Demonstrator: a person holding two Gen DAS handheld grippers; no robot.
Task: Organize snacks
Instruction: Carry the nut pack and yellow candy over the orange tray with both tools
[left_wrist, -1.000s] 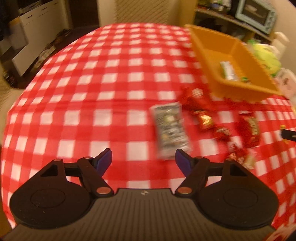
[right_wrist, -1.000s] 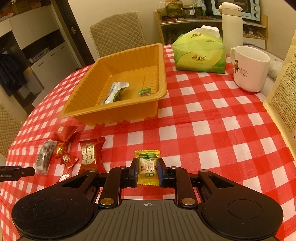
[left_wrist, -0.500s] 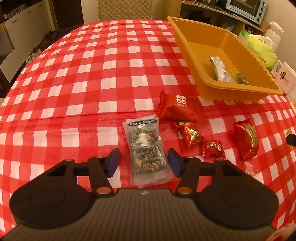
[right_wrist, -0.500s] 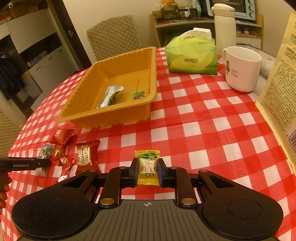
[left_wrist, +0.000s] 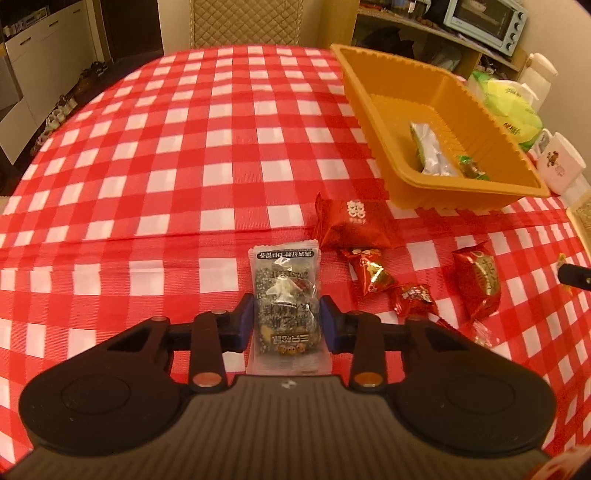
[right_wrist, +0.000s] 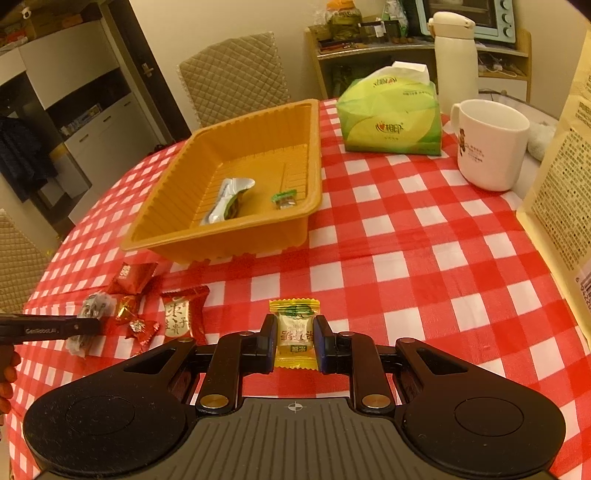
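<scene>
A grey speckled snack packet (left_wrist: 286, 288) lies on the red checked tablecloth between the blue pads of my left gripper (left_wrist: 287, 325). Its jaws are closing and the pads touch the packet's long edges. My right gripper (right_wrist: 294, 339) is shut on a yellow wrapped candy (right_wrist: 294, 314), held just above the cloth. The orange tray (right_wrist: 236, 236) holds a silver-green packet (right_wrist: 225, 199) and a small green candy (right_wrist: 284, 199). Several red wrapped snacks (left_wrist: 352, 221) (left_wrist: 476, 280) lie between the tray and the grey packet.
A green tissue pack (right_wrist: 391, 118), a white mug (right_wrist: 491, 144) and a white flask (right_wrist: 454, 55) stand behind and to the right of the tray. A tan paper bag (right_wrist: 561, 184) rises at the right edge. A quilted chair (right_wrist: 232, 74) stands beyond the table.
My left gripper moved in over the grey packet and its jaws narrowed from wide apart to touching the packet's sides. The right gripper kept still with the yellow candy.
</scene>
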